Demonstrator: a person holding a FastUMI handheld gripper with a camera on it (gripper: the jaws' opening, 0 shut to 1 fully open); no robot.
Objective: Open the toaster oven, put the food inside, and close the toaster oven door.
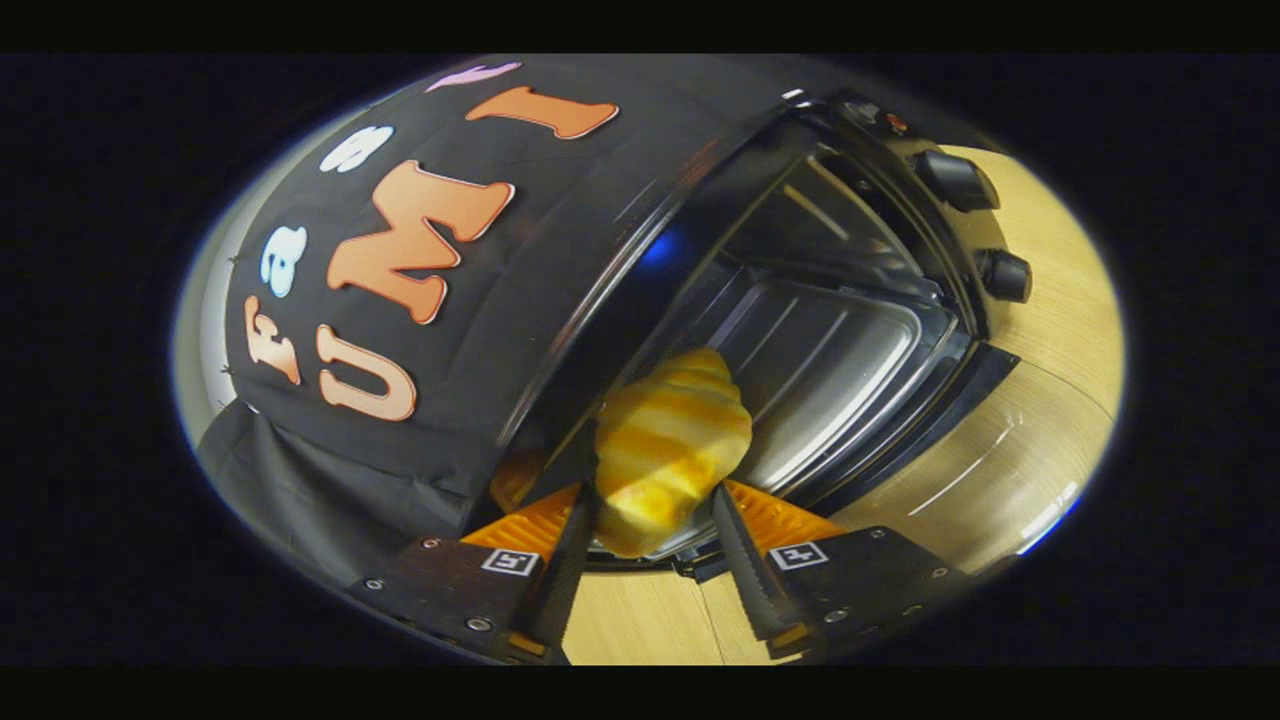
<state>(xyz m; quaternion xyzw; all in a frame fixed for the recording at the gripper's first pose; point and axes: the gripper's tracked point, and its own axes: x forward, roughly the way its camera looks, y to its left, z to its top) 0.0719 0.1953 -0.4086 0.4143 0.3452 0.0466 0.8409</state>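
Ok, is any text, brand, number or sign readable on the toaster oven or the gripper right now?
Toaster oven: no brand or number can be read.
Knobs: the marks around them are too blurred to read.
Gripper: a square coded marker on each finger mount, patterns rather than words.
Croissant, pinched between both fingers at the oven's open mouth: no text.

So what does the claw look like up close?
The claw has two long flat fingers with ribbed, saw-like inner edges. Each sits on a dark block dotted with small screws and carries a little square black-and-white marker.
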